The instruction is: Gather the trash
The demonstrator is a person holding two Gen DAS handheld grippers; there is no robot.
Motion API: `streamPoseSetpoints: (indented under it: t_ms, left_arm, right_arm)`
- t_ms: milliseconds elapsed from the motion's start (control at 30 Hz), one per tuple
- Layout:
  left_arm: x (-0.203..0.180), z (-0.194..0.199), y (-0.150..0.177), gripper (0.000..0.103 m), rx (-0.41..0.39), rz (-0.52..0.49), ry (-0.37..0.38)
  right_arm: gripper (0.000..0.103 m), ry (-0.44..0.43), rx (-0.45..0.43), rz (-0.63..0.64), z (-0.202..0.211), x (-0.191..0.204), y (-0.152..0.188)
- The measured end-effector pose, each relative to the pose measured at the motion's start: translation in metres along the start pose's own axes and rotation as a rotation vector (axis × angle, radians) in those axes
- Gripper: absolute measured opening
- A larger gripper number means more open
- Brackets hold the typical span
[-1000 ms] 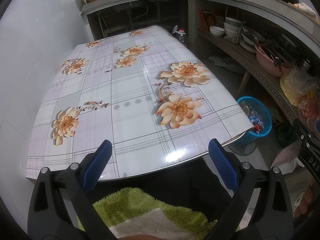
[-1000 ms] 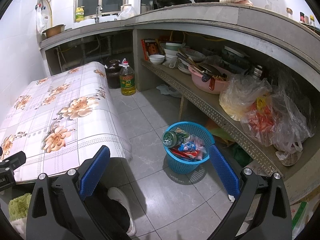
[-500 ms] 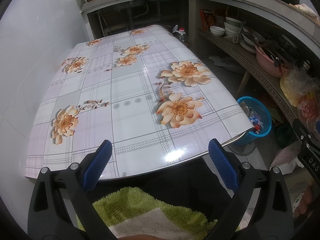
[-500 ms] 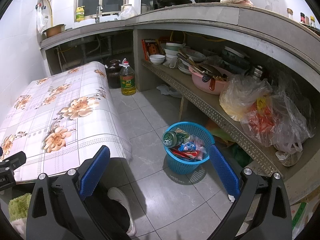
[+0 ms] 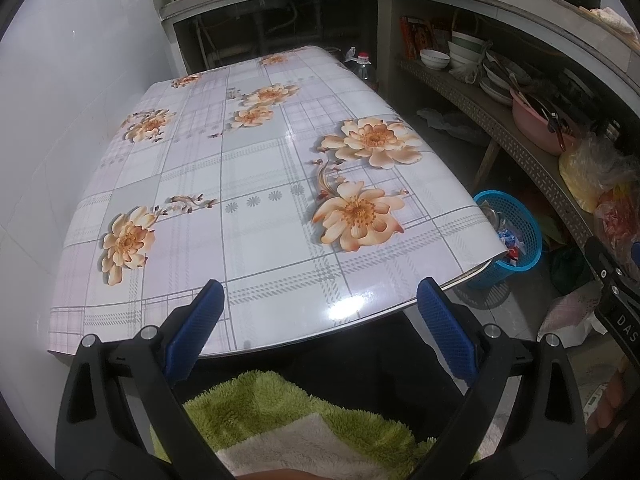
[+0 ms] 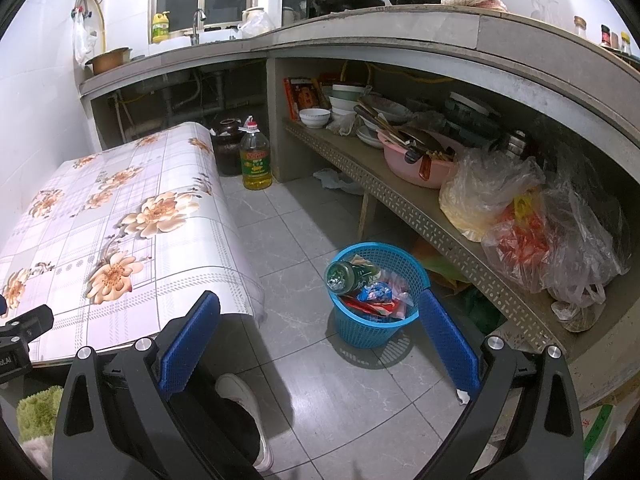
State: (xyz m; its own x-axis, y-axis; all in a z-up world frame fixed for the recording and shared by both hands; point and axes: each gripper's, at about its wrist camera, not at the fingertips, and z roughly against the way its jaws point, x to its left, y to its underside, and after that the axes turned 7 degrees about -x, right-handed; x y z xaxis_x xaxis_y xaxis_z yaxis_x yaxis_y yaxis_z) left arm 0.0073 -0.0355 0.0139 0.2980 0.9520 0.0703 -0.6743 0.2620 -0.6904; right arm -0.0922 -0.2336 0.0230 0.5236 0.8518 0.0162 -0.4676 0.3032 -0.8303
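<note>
A blue plastic basket (image 6: 376,320) stands on the tiled floor, holding a green bottle (image 6: 346,274) and several wrappers (image 6: 380,300). The same basket (image 5: 516,236) peeks out past the table's right edge in the left wrist view. My right gripper (image 6: 318,336) hangs open above the floor just in front of the basket, with nothing between its blue pads. My left gripper (image 5: 320,324) is open too, held over the near edge of the flowered table (image 5: 248,184), and grips nothing. No loose trash shows on the tabletop.
A low shelf (image 6: 400,196) on the right carries bowls, a pink basin (image 6: 416,164) and plastic bags (image 6: 520,232). An oil bottle (image 6: 255,158) and dark jar (image 6: 228,144) stand on the floor beyond the table. A green towel (image 5: 288,420) and a white shoe (image 6: 244,396) lie below the grippers.
</note>
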Motion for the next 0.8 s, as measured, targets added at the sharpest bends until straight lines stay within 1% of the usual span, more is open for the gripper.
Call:
streamPoseSetpoints:
  t_ms: [633,800]
  left_arm:
    - [0.0029,-0.0029,0.0011,0.093,0.012,0.007,0.009]
    - [0.0068,-0.0059,0.0018,0.093,0.026,0.014,0.019]
  right_arm:
    - [0.096,0.000,0.001,-0.001,-0.0003,0.0004,0.0000]
    - [0.097,0.001,0.000,-0.001,-0.0005,-0.0001,-0.0010]
